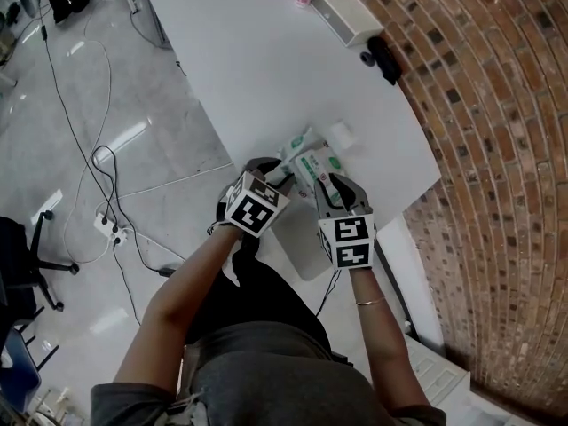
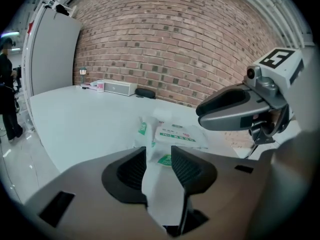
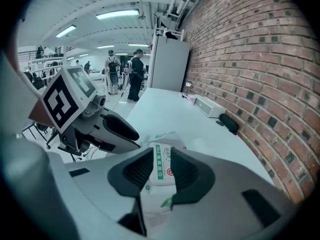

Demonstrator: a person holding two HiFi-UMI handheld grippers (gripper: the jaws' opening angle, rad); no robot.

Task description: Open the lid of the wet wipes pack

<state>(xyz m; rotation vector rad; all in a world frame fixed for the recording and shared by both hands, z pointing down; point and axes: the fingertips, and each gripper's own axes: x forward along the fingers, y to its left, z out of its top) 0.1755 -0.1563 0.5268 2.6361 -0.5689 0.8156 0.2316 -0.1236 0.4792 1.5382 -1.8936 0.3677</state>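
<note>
The wet wipes pack [image 1: 311, 160] is white with green print and lies flat near the table's front edge, its lid down. My left gripper [image 1: 275, 174] comes at its left near end. In the left gripper view the jaws [image 2: 159, 156] stand apart, with the pack [image 2: 180, 136] just beyond them and its near end in the gap. My right gripper [image 1: 335, 185] is over the right near part of the pack. Its own view shows the right gripper [image 3: 161, 159] open astride the pack [image 3: 157, 178]; no pad clearly presses on it.
A small white round object [image 1: 340, 134] sits just behind the pack. A white box [image 1: 346, 11] and a black object [image 1: 384, 59] lie far back by the brick wall. A power strip [image 1: 108, 227] and cables lie on the floor to the left. People [image 3: 122, 74] stand far off.
</note>
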